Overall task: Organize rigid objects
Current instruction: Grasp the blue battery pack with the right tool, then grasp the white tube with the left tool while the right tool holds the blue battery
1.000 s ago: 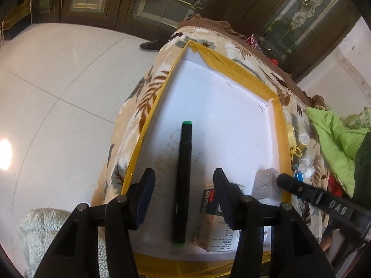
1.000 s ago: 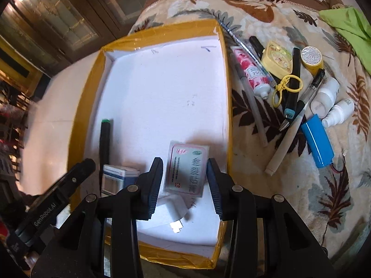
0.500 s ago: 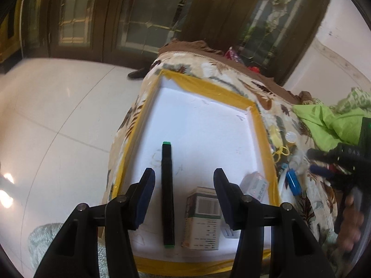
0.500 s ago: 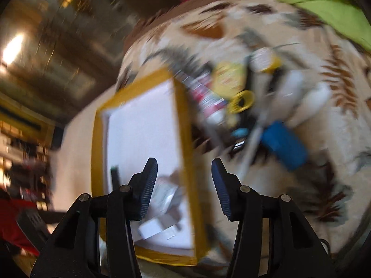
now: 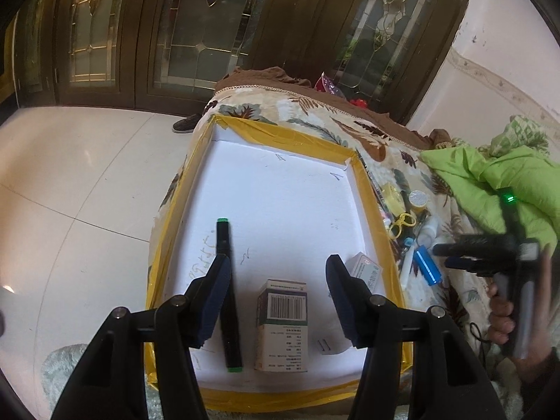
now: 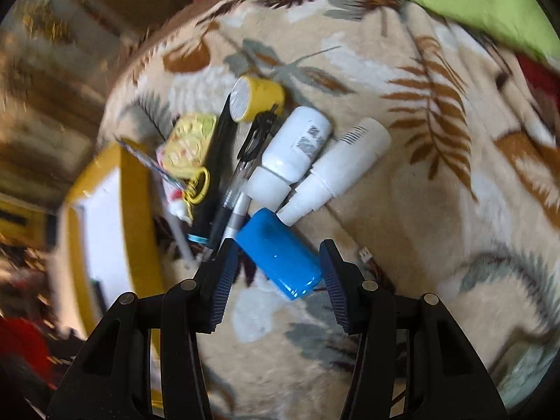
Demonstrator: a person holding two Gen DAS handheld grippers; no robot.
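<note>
- Right hand-held gripper point(image 6: 276, 273): jaws spread, having just been opening. The blue cylinder point(image 6: 280, 255) lies between the fingers at lower centre of the right wrist view; the pads do not press on it.
- Above the blue cylinder, at centre of frame, a cluster: two white bottles point(image 6: 297, 150) side by side, a yellow-sided round tin point(image 6: 257, 98), a yellow case point(image 6: 189, 143), yellow-handled scissors point(image 6: 197, 185), a black marker and pens. All lie on the leaf-patterned blanket point(image 6: 420, 210).
- Left hand-held gripper point(image 5: 278, 301): jaws spread, having just been opening, nothing pinched. It hangs over the near end of the yellow-edged white tray point(image 5: 378, 231).
- In the tray: a black marker with green ends point(image 5: 227, 301) beside the left finger, a barcode box point(image 5: 285, 318) between the fingers but below them, and a small pale box point(image 5: 365, 267) by the tray's right wall.
- Right of the tray in the left wrist view: the same clutter, and a person's hand point(image 5: 504, 311) holding the right tool.
- Room: white tiled floor point(image 5: 70, 192) at left, dark glazed wooden doors point(image 5: 210, 28) across the top, a green garment point(image 5: 483, 182) at right.
</note>
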